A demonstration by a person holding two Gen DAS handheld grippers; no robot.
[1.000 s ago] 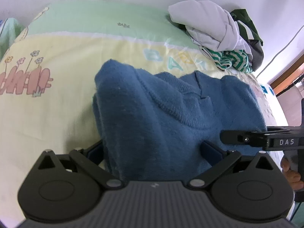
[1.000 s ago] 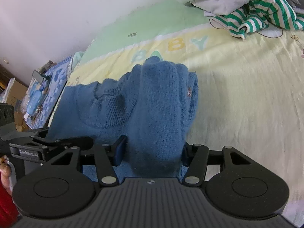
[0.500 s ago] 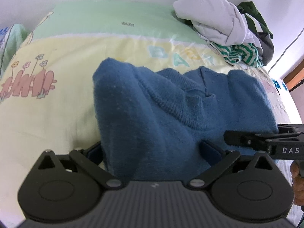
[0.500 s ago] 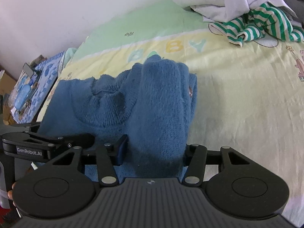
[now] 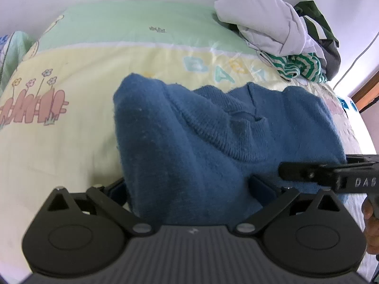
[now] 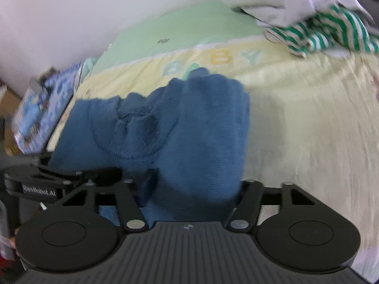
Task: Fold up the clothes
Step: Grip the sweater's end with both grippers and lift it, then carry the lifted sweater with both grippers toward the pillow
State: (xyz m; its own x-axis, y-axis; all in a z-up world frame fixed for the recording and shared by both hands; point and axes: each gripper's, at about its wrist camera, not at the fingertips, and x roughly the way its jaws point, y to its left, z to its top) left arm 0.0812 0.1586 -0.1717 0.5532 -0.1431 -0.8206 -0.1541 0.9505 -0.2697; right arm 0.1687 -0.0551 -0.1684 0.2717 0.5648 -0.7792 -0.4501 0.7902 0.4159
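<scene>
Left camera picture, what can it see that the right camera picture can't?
Only the left wrist view shows the pink fence and flowers printed on the sheet, and the dark green garment in the pile. Only the right wrist view shows the blue patterned item beside the bed. Both show the blue sweater gripped by the left gripper and right gripper, plus the green striped garment.

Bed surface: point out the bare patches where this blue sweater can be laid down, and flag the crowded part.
Both tools hold the blue knitted sweater. Free: the yellow quilt to the sweater's right, below the green-and-white striped garment; also the stretch between the sweater and the pink fence print. Crowded: the far corner, under the pile of white and dark green clothes.
</scene>
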